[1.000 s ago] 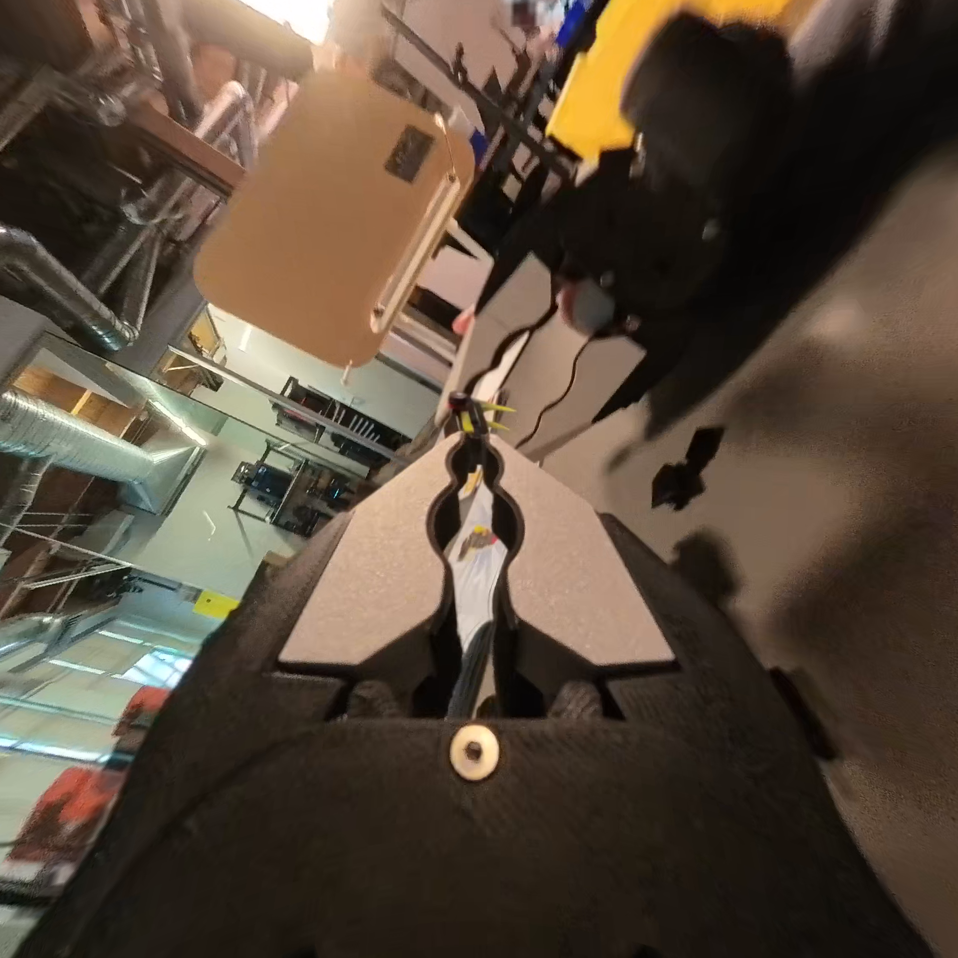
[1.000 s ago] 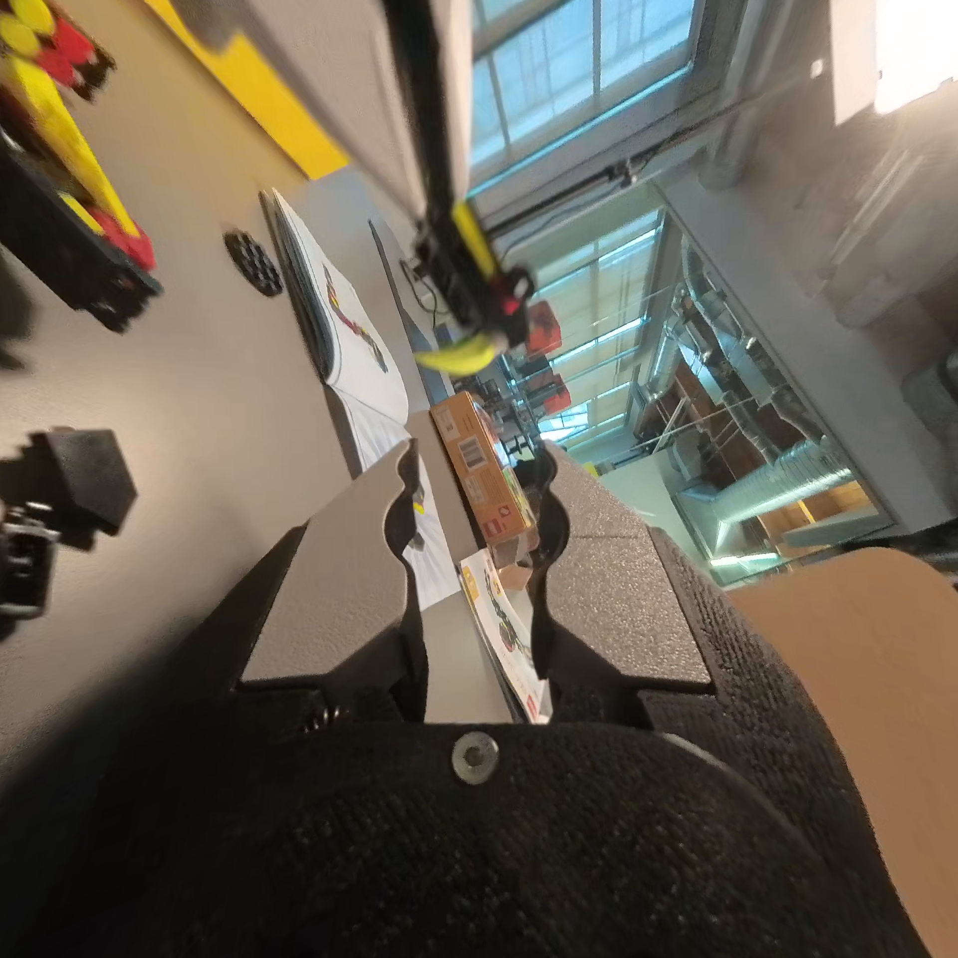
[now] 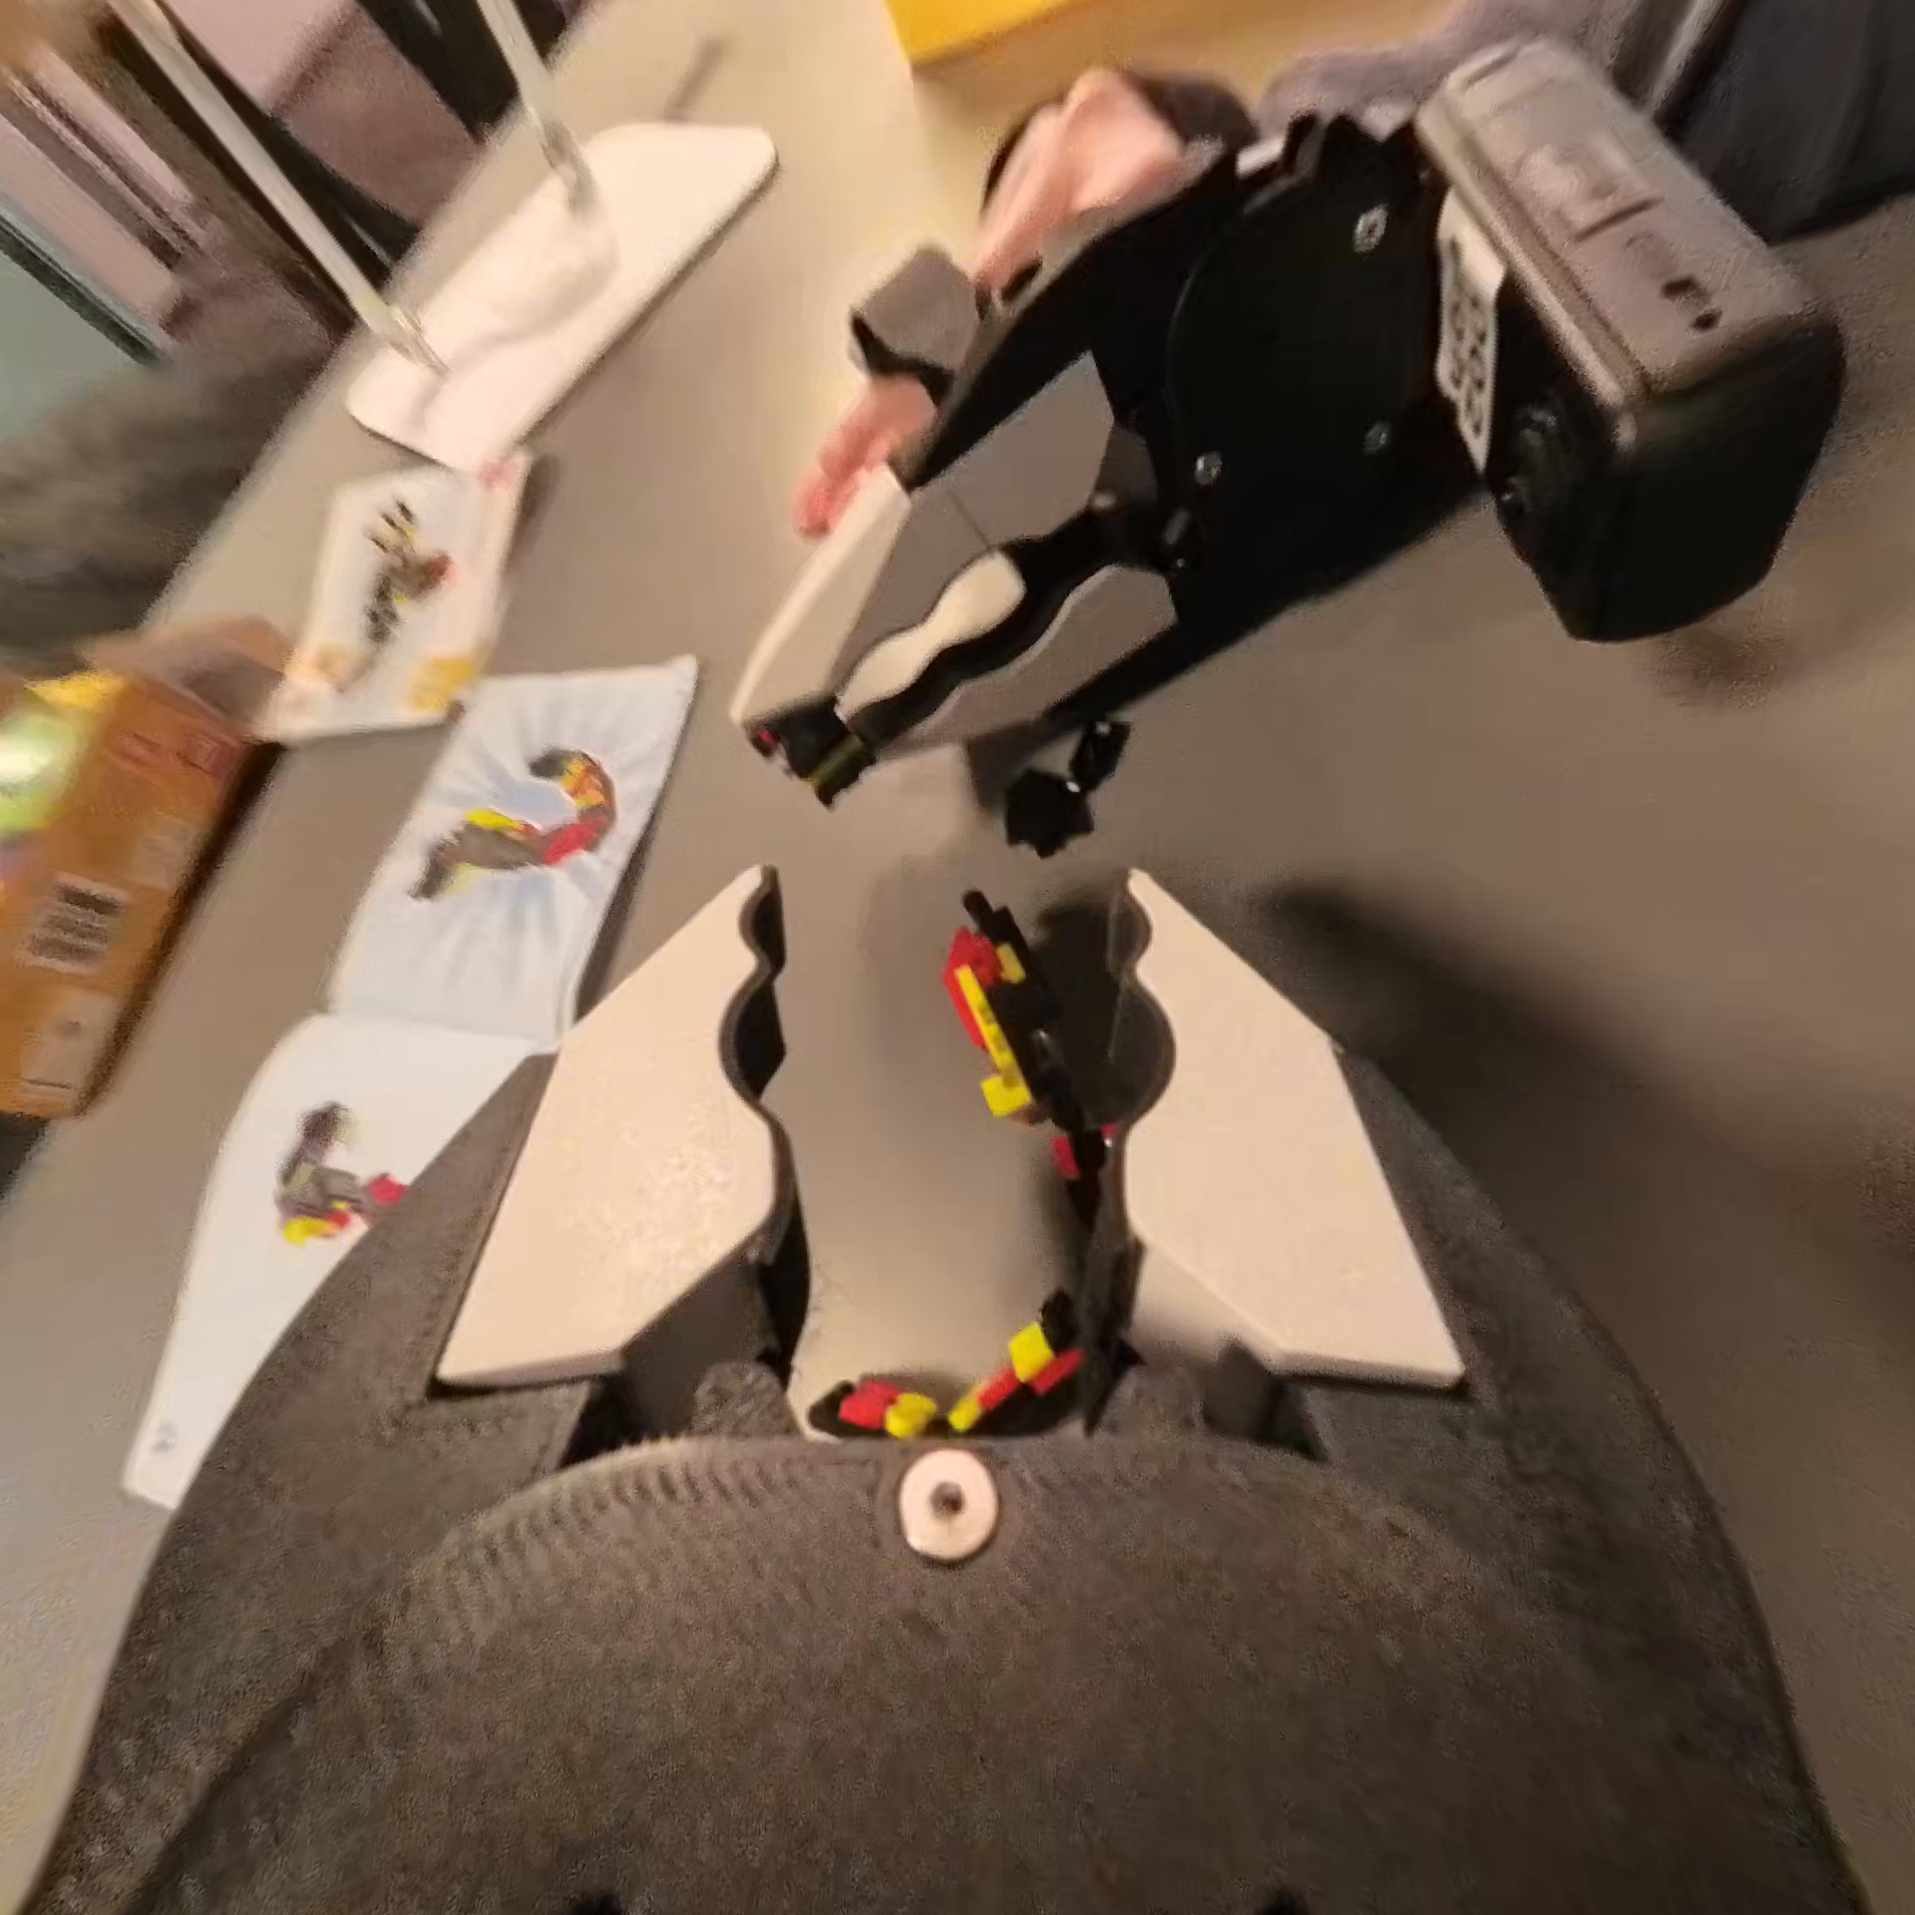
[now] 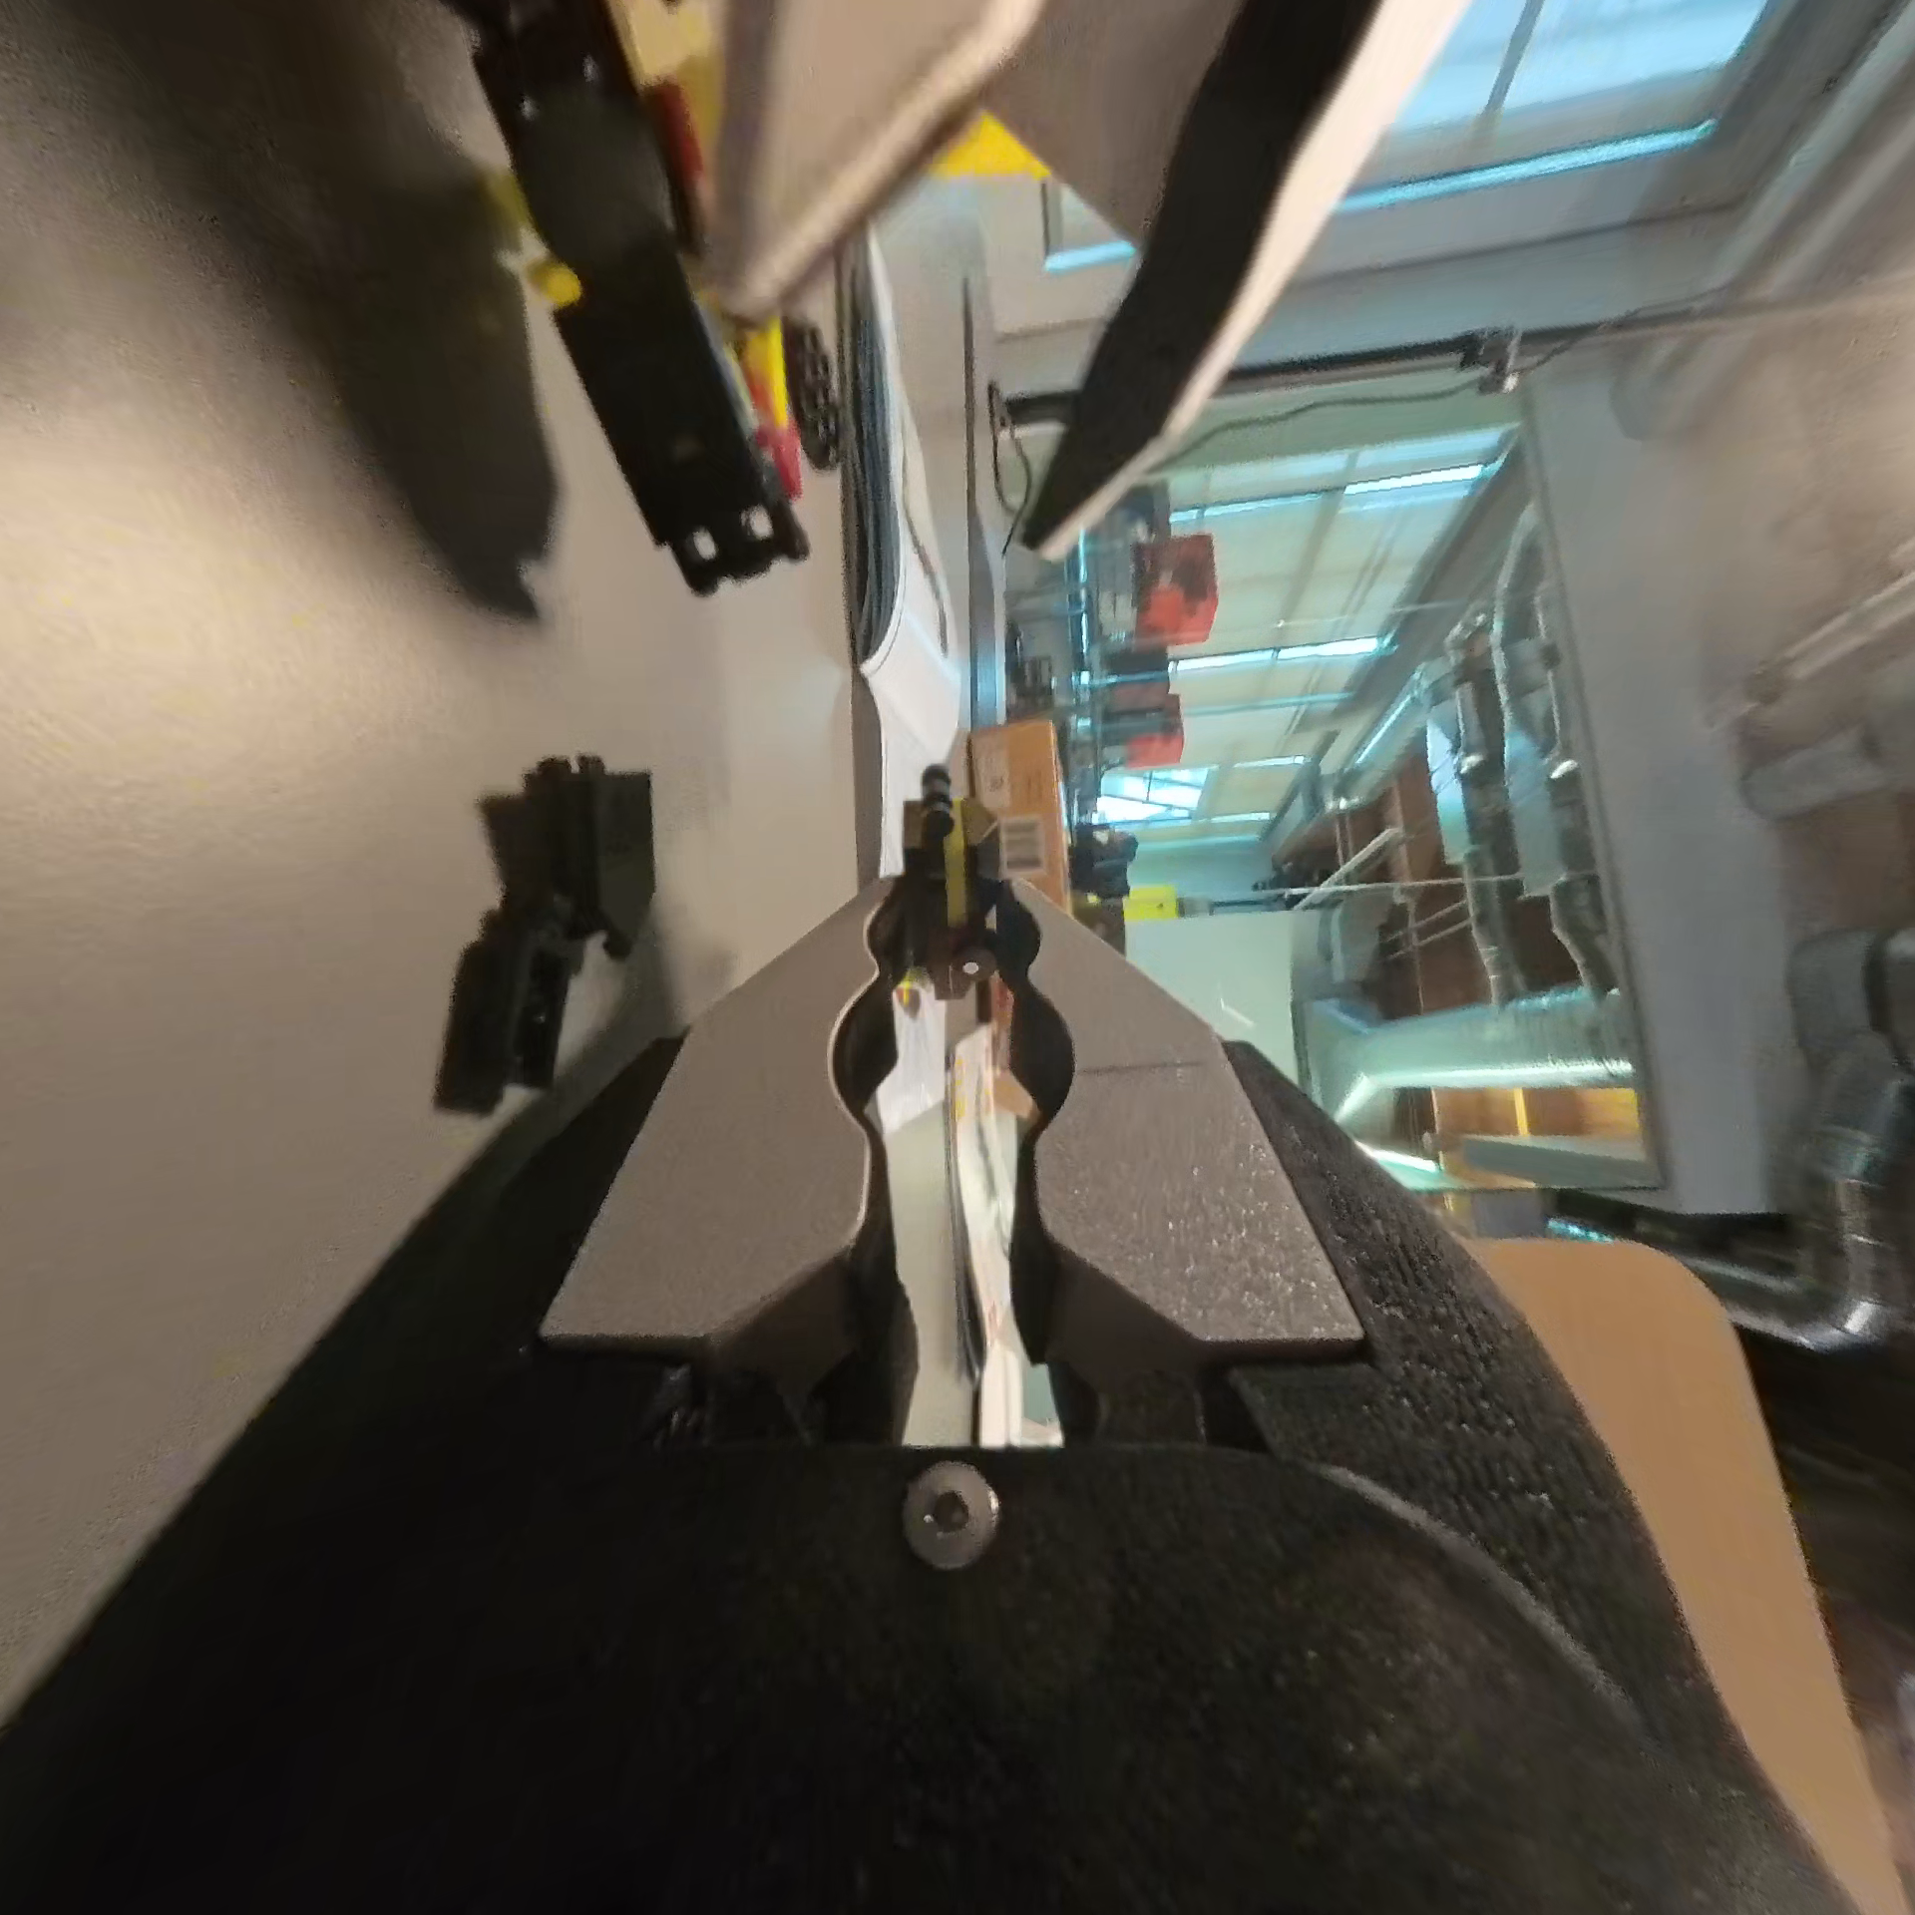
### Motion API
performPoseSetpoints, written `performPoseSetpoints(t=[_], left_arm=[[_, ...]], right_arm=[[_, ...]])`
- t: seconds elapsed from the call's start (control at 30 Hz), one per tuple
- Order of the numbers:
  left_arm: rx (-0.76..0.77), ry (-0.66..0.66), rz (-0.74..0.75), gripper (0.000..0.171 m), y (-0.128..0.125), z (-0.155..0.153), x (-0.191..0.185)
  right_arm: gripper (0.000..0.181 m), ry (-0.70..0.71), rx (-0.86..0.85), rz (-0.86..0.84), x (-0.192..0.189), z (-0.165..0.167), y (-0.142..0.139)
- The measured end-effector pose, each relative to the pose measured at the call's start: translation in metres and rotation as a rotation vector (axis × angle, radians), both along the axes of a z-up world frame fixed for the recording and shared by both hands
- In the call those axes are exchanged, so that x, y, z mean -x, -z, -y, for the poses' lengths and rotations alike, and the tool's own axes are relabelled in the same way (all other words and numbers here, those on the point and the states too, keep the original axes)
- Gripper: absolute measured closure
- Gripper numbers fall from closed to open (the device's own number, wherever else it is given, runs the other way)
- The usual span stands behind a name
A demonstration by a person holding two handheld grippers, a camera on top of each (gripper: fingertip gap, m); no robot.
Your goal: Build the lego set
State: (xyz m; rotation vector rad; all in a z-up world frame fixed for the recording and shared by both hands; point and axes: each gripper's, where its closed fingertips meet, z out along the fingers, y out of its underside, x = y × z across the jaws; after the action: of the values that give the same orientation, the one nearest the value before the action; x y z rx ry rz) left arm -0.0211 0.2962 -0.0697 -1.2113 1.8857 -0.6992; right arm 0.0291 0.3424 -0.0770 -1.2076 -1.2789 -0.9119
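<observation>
Pinching a light, fragile lego bit [image 4: 948, 881] in our closed right hand-held gripper [image 4: 948, 912]; left hand-held gripper [image 3: 948, 902] gapes empty, model [image 3: 1000, 1021] at its 3 o'clock finger.

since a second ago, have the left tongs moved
Yes. The left tongs have swung down from facing the room to the grey table, and now gape open over the red, yellow and black lego build.

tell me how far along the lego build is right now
Done: a long black, red and yellow model lies on the table between the open left gripper fingers. In hand: the right gripper pinches a small black-and-yellow piece. Left: attaching it, plus a loose black part nearby.
</observation>
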Motion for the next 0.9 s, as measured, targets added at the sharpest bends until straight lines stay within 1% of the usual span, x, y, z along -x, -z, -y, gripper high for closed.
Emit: performPoseSetpoints(t=[0.1, 0.13, 0.2, 0.3, 0.37, 0.47, 0.57, 0.67, 0.77, 0.83, 0.9], left_arm=[[0.012, -0.036, -0.146, 0.110, 0.026, -0.004, 0.005], [0.024, -0.040, -0.166, 0.113, 0.030, -0.003, 0.005], [0.059, -0.044, -0.163, 0.116, 0.029, -0.001, 0.005], [0.110, -0.043, -0.228, 0.119, 0.036, 0.000, 0.010], [0.126, -0.049, -0.263, 0.119, 0.041, 0.000, 0.014], [0.128, -0.049, -0.269, 0.130, 0.043, -0.002, 0.014], [0.160, -0.035, -0.269, 0.135, 0.046, 0.002, 0.012], [0.161, -0.027, -0.265, 0.140, 0.047, 0.004, 0.011], [0.163, -0.028, -0.260, 0.143, 0.047, 0.004, 0.010], [0.167, -0.028, -0.259, 0.145, 0.047, 0.004, 0.010], [0.166, -0.028, -0.256, 0.145, 0.047, 0.004, 0.010]], right_arm=[[0.167, 0.072, 0.012, 0.032, -0.016, -0.004, 0.002], [0.167, 0.092, 0.007, 0.069, -0.023, -0.005, 0.002], [0.167, 0.114, 0.015, 0.183, -0.034, -0.006, 0.007], [0.167, 0.124, 0.115, 0.373, -0.046, -0.003, 0.017], [0.166, 0.133, 0.202, 0.451, -0.055, 0.001, 0.025], [0.165, 0.150, 0.273, 0.469, -0.062, 0.004, 0.029], [0.165, 0.134, 0.287, 0.557, -0.063, 0.004, 0.030], [0.163, 0.111, 0.322, 0.603, -0.064, 0.009, 0.030], [0.156, 0.096, 0.369, 0.612, -0.068, 0.018, 0.029], [0.150, 0.100, 0.414, 0.588, -0.072, 0.024, 0.027], [0.140, 0.119, 0.464, 0.549, -0.078, 0.032, 0.025]])
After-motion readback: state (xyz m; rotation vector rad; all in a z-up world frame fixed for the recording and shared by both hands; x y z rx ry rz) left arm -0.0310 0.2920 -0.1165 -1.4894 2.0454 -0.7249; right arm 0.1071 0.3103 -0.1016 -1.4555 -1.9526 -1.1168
